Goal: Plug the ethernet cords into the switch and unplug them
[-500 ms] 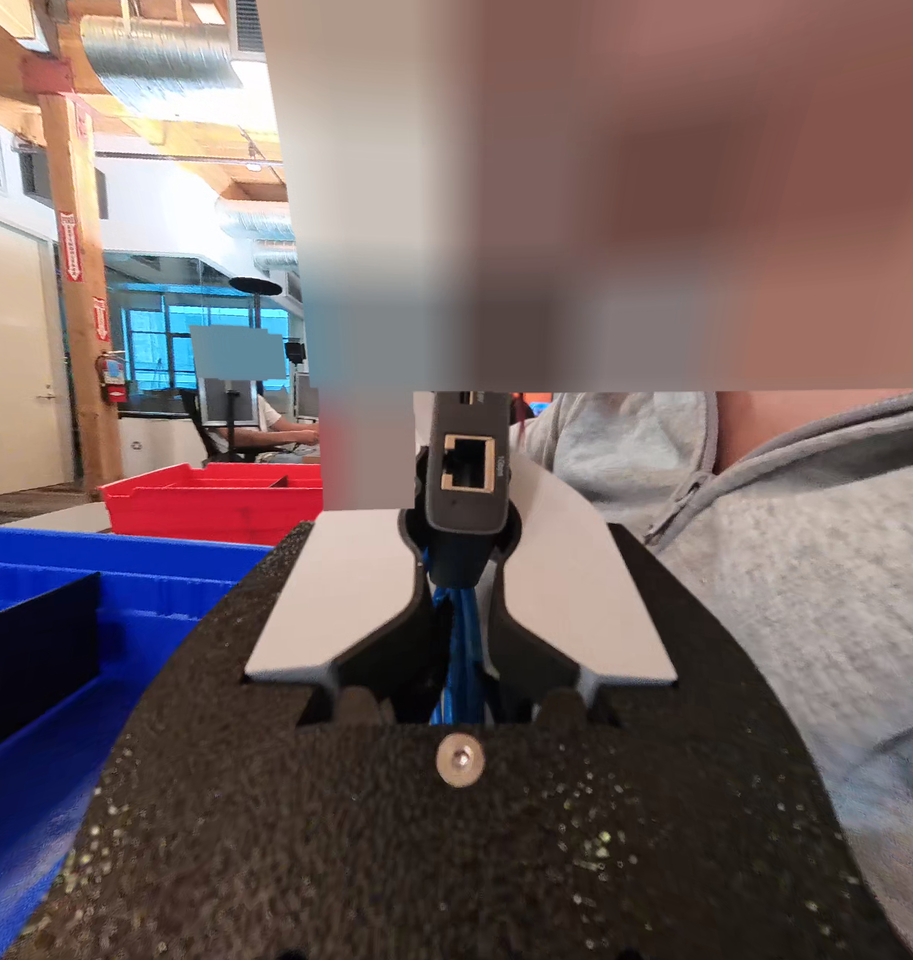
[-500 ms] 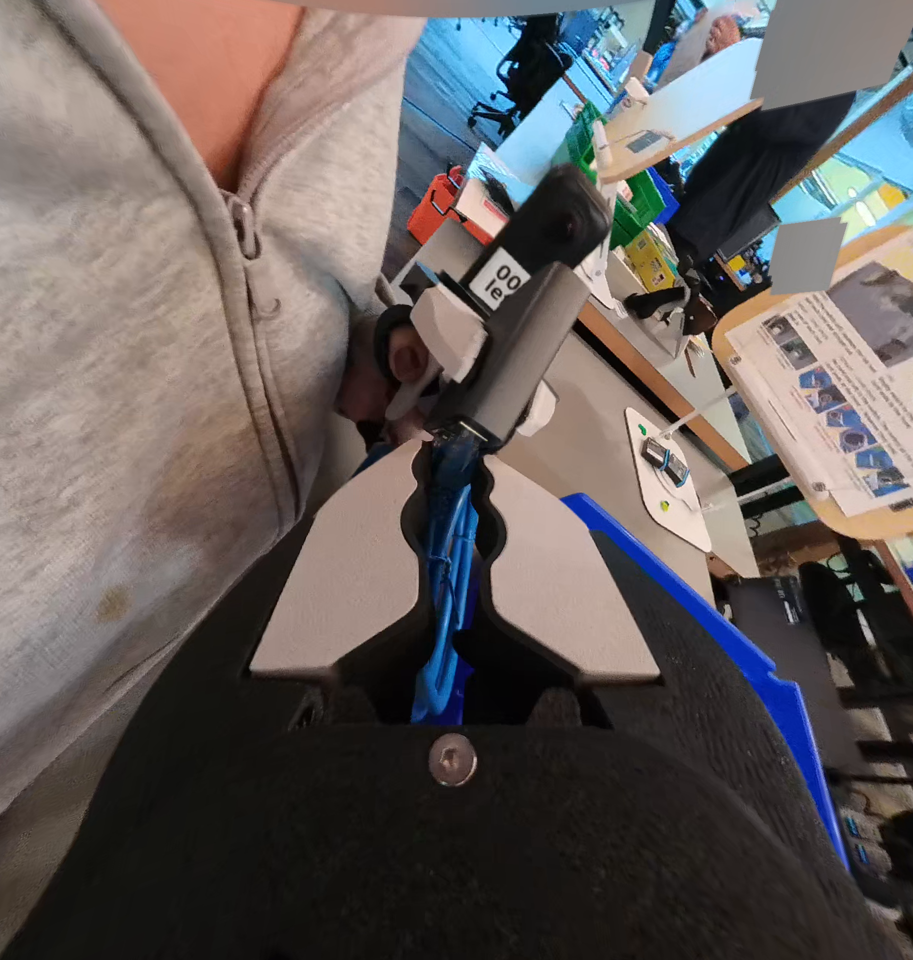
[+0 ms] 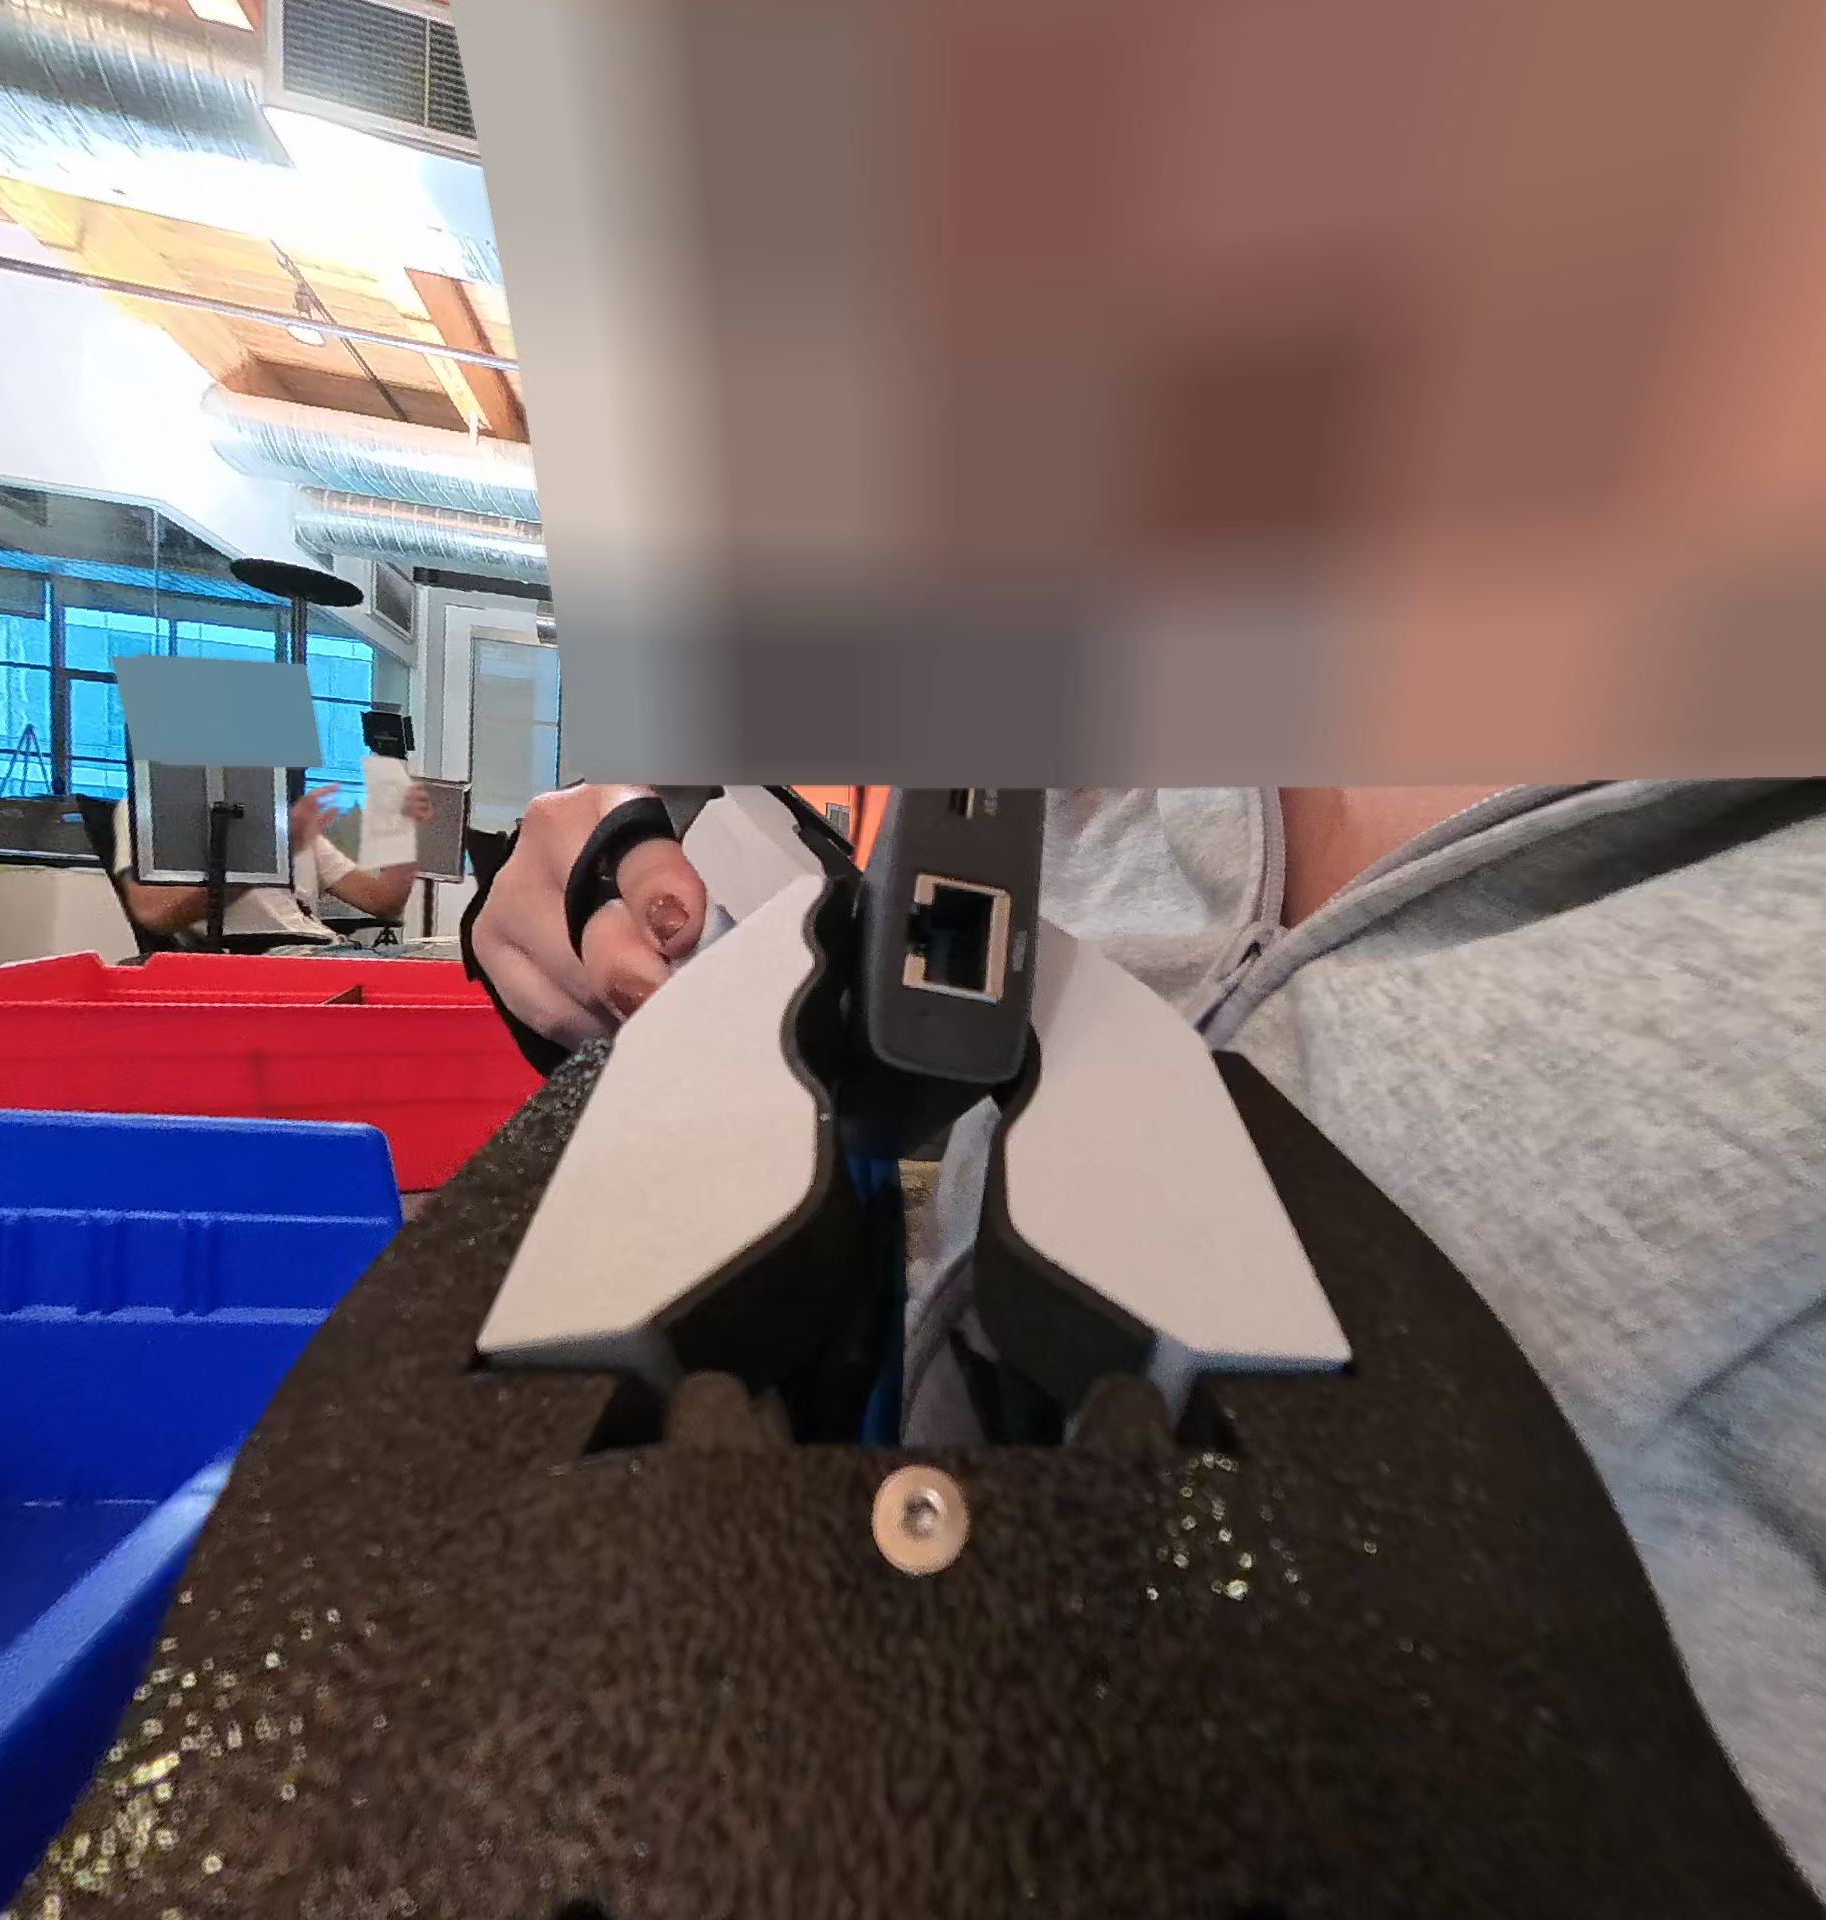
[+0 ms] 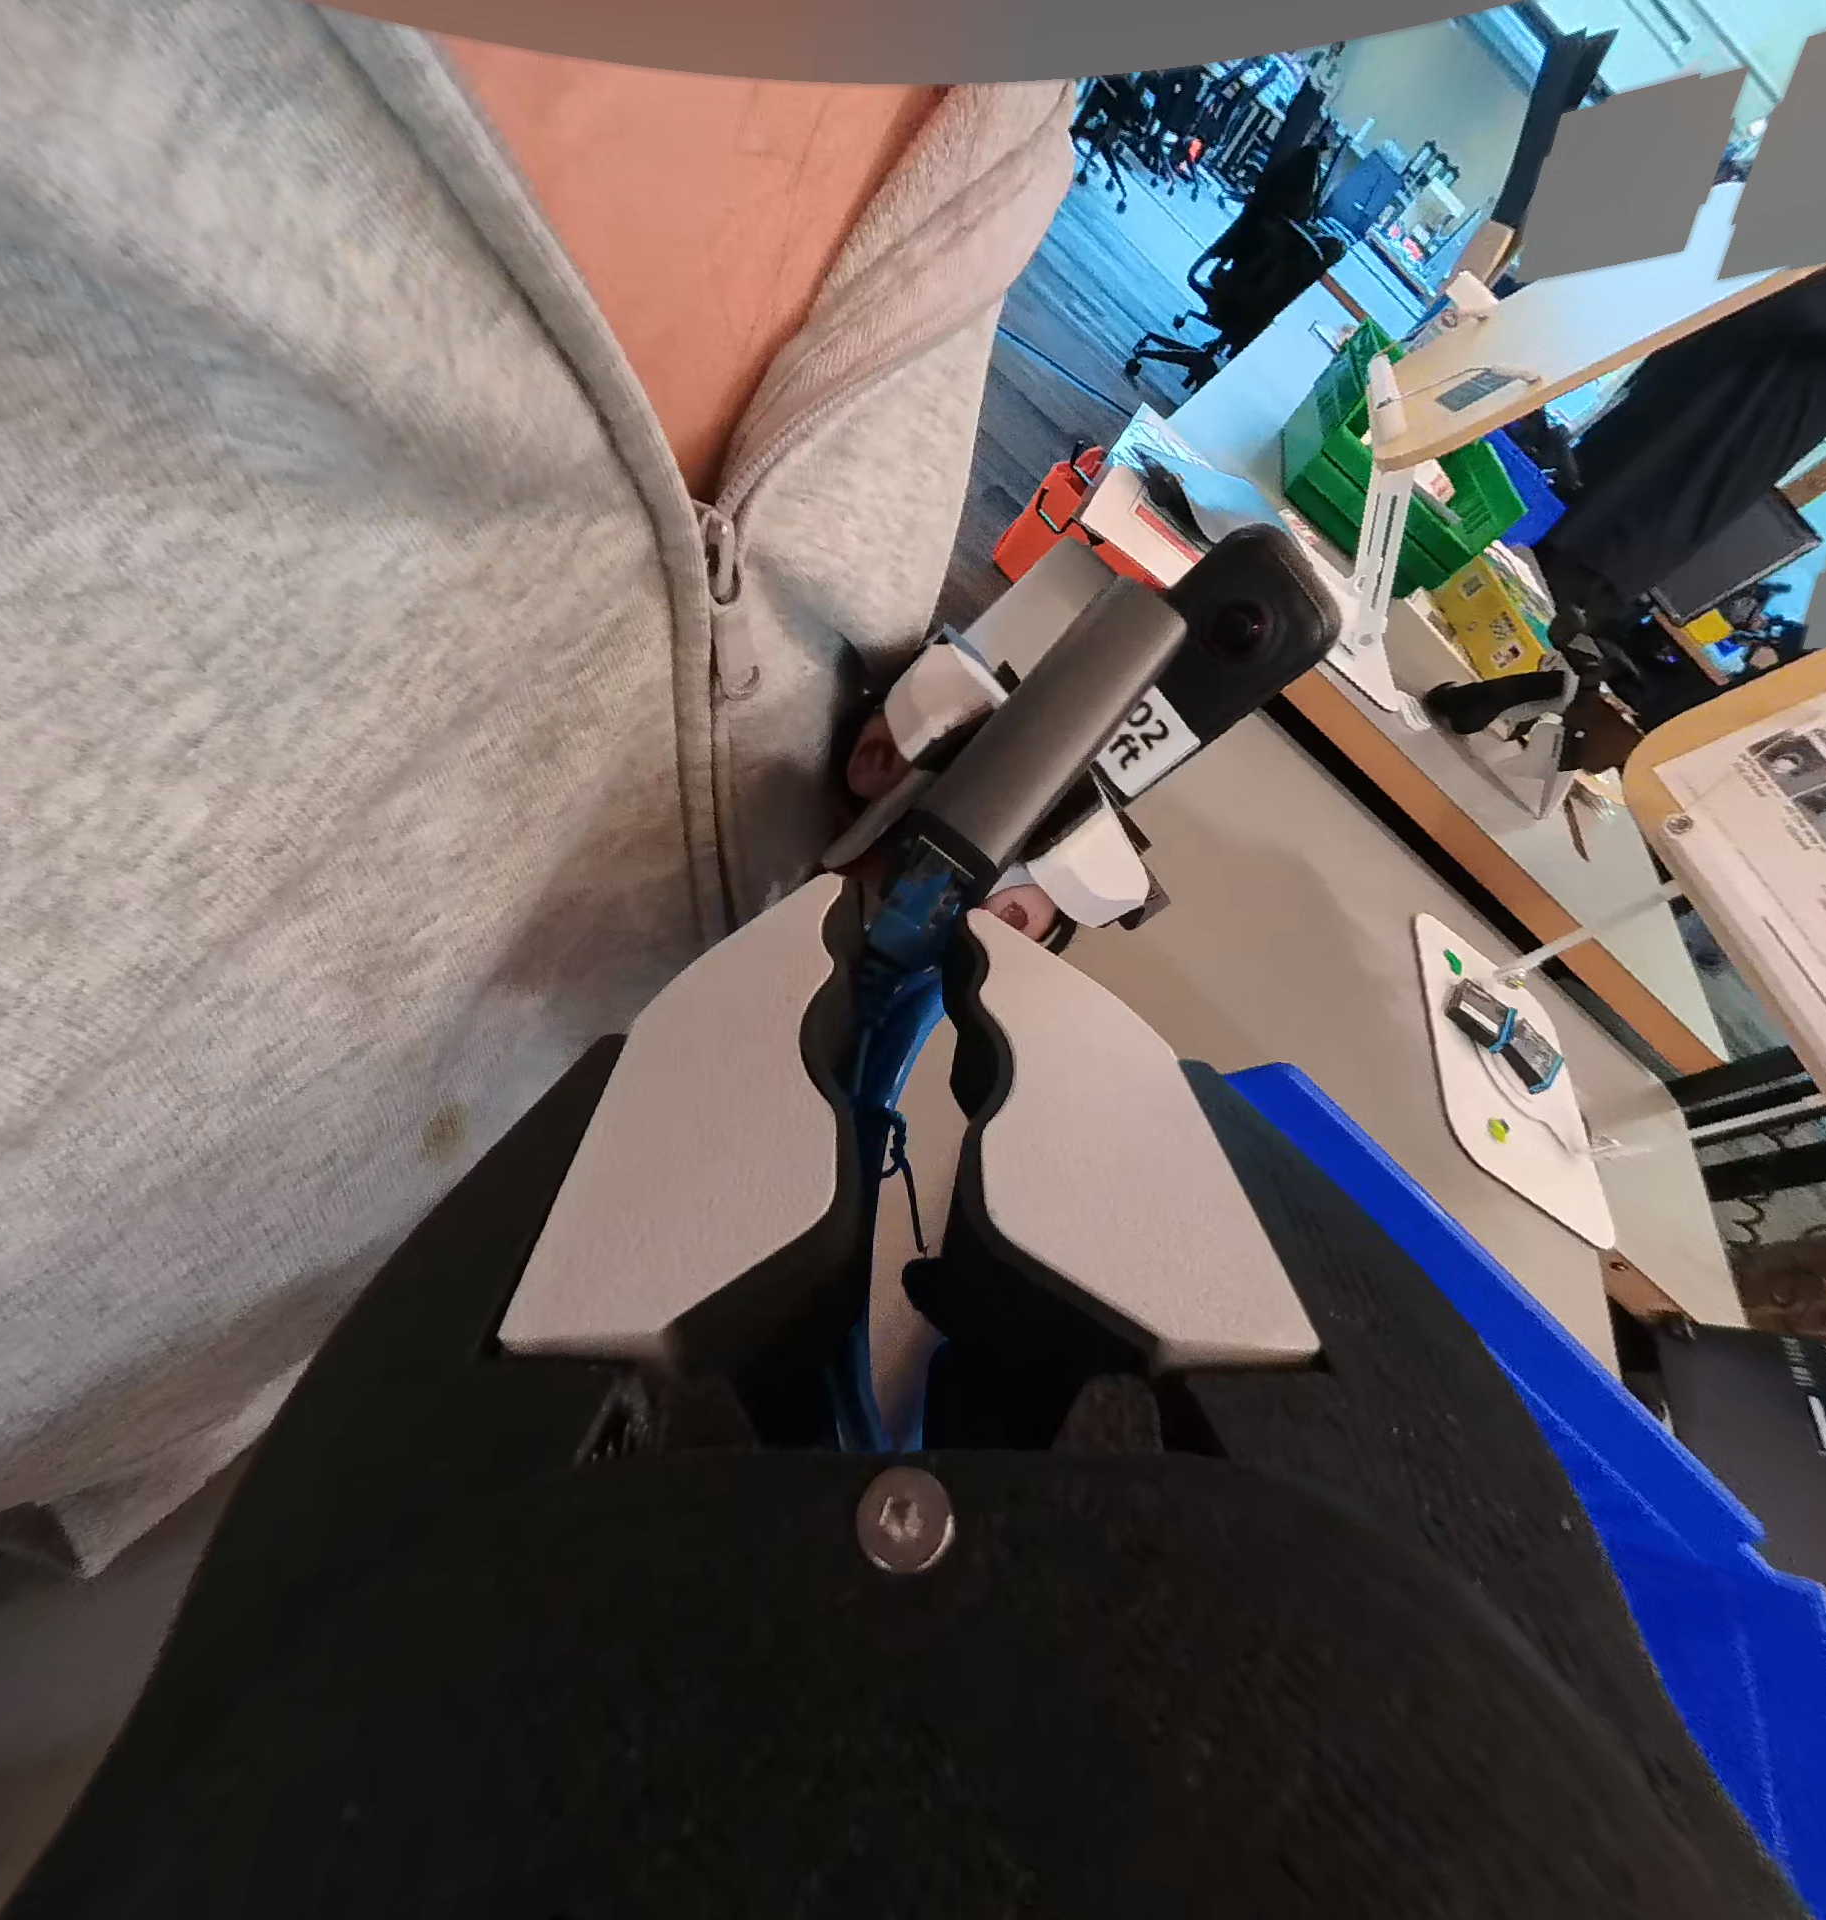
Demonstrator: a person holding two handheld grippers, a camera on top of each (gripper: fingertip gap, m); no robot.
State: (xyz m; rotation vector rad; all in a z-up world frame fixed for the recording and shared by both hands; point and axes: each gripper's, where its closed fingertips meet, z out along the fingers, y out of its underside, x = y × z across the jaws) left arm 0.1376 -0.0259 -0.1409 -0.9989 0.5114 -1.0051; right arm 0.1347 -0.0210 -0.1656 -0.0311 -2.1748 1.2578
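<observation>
My left gripper point(image 3: 935, 925) is shut on a dark grey adapter point(image 3: 950, 935) with a network socket facing the camera. It holds the adapter up in front of a person's grey sweatshirt point(image 3: 1511, 1247). A blue cable point(image 3: 885, 1247) hangs below the adapter between the fingers. In the right wrist view my right gripper point(image 4: 909, 920) is shut on the blue cable's plug point(image 4: 914, 904), whose end sits in the adapter point(image 4: 1044, 727). The left gripper's white fingers point(image 4: 940, 681) clamp the adapter there. A hand point(image 3: 576, 935) shows behind the left finger.
A blue bin point(image 3: 161, 1247) lies at the left with a red bin point(image 3: 213, 1029) behind it. The blue bin's edge point(image 4: 1511, 1299) also shows right of my right gripper. A grey table point(image 4: 1304, 987) carries a white plate with a small device point(image 4: 1511, 1049). Green bins point(image 4: 1408, 488) stand farther back.
Both grippers have shifted and turned. The adapter now leans right in the left wrist view, and the hand has come into view. More of the blue plug shows between adapter and right fingertips.
</observation>
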